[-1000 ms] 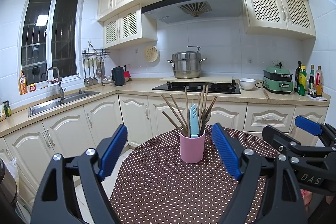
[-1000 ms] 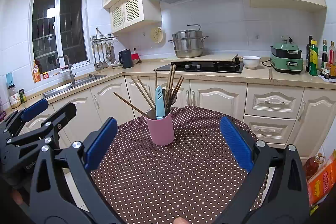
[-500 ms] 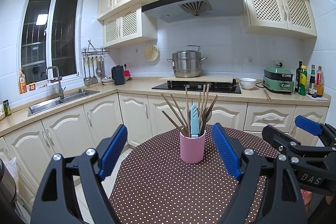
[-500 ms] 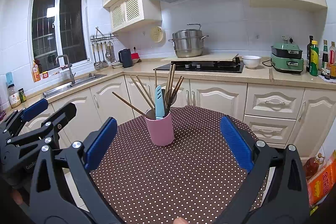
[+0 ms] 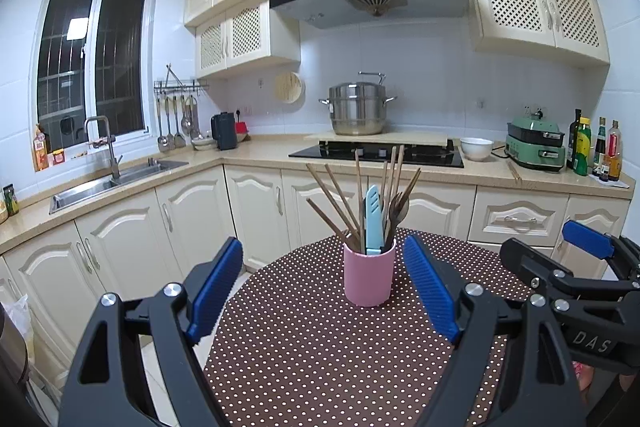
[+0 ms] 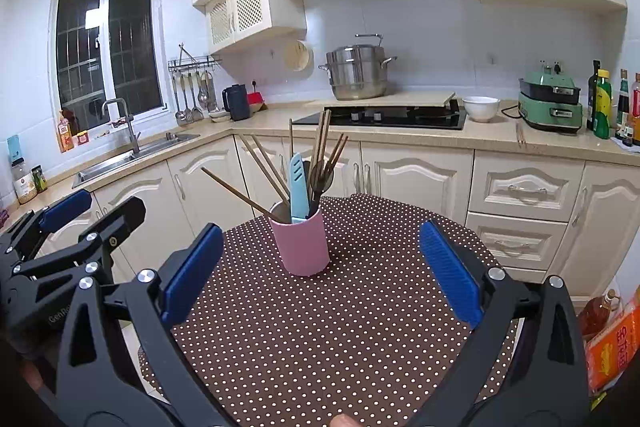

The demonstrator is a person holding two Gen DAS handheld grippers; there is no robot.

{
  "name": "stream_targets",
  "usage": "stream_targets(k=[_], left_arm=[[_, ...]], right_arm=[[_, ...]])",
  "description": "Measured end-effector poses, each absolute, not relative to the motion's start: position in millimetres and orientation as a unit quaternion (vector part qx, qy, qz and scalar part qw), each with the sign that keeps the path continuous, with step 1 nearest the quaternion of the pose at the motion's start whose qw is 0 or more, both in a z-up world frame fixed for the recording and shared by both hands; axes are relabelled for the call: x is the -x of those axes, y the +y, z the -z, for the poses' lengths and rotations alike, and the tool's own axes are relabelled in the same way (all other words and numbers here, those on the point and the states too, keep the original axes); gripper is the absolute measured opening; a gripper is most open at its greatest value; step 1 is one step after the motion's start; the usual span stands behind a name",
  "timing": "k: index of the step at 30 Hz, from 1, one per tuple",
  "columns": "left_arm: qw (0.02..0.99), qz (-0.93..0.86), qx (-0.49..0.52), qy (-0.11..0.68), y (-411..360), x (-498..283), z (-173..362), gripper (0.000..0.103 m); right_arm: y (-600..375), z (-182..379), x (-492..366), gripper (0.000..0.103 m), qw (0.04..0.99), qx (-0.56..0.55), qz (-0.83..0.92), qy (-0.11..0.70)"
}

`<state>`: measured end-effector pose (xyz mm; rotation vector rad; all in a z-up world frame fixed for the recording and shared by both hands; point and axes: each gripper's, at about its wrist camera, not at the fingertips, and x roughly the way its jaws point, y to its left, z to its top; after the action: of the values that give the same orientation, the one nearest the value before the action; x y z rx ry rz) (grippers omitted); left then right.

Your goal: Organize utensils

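Two grippers hover over a round table (image 5: 320,367) in a kitchen, both aimed at one pink cup (image 5: 369,277) near the table's far side. The left gripper (image 5: 324,291) has its blue pads spread wide with nothing between them; the cup stands beyond the tips, slightly right of the gap's centre, untouched. The right gripper (image 6: 320,267) is spread just as wide and also empty — from its camera the cup (image 6: 303,242) sits ahead, a little left of centre, clear of both pads.

The cup stands upright on the brown cloth with white dots and holds the utensils: several wooden chopsticks (image 5: 340,203) fanning out to the left and upward, a light-blue knife (image 5: 374,221) with a slotted sheath standing near the middle, and a dark spoon (image 5: 396,211) just right of it. In the right view one chopstick (image 6: 236,193) leans far out to the left, lower than the rest.

Each camera catches the other gripper at its edge — the right one at the left view's right side, the left one at the right view's left side.

Behind the table runs a counter (image 5: 260,155) with a sink (image 5: 112,183), a black hob, a steel pot (image 5: 357,107), a white bowl (image 5: 476,148), a green cooker (image 5: 536,145) and bottles (image 5: 596,149).
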<state>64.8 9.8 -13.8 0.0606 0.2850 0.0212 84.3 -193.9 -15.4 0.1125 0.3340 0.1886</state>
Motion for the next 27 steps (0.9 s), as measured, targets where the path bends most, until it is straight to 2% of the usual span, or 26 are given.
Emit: stream_targets(k=[8, 18, 24, 27], left_arm=[[0.98, -0.01, -0.03, 0.196, 8, -112, 41, 0.081], [0.922, -0.032, -0.04, 0.385, 20, -220, 131, 0.081], [0.889, -0.045, -0.025, 0.456, 38, -267, 177, 0.081], [0.883, -0.055, -0.017, 0.467, 43, -277, 190, 0.081]], right_arm=[[-194, 38, -122, 0.096, 0.972, -0.055, -0.093, 0.207], [-201, 115, -227, 0.096, 0.921, 0.027, -0.052, 0.385], [-225, 155, -275, 0.096, 0.893, 0.041, -0.024, 0.447], [-232, 171, -290, 0.096, 0.883, 0.048, -0.016, 0.467]])
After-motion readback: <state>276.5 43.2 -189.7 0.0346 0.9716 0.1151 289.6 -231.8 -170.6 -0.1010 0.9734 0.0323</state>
